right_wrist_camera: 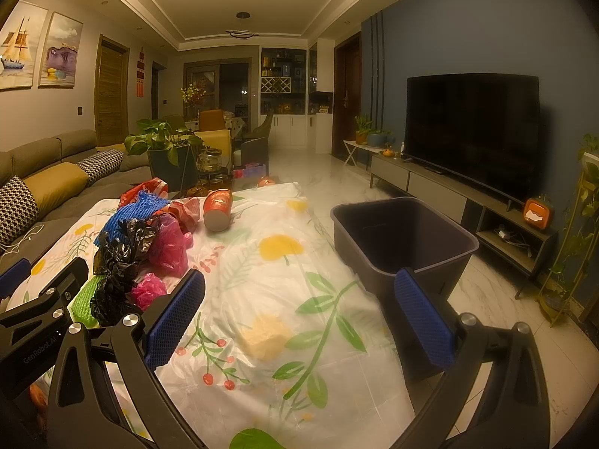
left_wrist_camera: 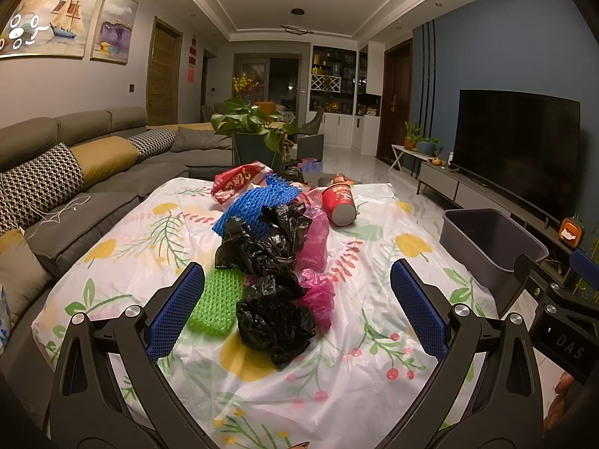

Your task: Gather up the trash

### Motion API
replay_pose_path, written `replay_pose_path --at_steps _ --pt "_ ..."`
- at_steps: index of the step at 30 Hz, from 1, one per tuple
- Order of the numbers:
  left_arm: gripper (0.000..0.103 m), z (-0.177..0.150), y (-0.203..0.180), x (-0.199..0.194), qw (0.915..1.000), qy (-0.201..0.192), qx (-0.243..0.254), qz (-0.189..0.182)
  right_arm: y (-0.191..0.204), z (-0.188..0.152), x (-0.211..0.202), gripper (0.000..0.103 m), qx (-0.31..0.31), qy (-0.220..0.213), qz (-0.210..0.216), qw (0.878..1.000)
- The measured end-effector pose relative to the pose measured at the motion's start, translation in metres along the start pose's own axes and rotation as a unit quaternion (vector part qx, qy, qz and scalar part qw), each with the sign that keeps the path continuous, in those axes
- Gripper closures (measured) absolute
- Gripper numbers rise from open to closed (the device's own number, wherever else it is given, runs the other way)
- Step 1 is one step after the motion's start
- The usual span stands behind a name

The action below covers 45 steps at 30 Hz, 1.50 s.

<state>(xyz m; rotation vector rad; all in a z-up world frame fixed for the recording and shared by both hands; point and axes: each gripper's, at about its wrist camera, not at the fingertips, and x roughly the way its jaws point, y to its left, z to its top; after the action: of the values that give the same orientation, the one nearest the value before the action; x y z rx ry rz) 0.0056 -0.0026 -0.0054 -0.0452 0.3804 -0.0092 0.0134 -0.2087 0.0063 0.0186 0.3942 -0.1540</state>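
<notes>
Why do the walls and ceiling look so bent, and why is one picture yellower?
Left wrist view: fisheye lens bows the ceiling and sofa, corners go black, colours fairly neutral. Right wrist view: same bending, a warmer orange cast, dimmer; the tablecloth shows soft glare and the television is just dark.

Grey sofa, blue wall, seemingly marble floor.

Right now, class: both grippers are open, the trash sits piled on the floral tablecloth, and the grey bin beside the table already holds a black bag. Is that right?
Not quite. The grey bin is empty, as the right wrist view shows; the black bags lie in the pile on the floral tablecloth. Left gripper and right gripper are open.
</notes>
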Motion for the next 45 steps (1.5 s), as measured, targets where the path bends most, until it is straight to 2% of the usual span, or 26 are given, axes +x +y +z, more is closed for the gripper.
replay_pose_path --at_steps 45 --pt "0.005 -0.0013 0.0003 0.0018 1.0 0.0 -0.002 -0.001 -0.0018 -0.0027 0.0027 0.005 0.002 -0.001 0.005 1.0"
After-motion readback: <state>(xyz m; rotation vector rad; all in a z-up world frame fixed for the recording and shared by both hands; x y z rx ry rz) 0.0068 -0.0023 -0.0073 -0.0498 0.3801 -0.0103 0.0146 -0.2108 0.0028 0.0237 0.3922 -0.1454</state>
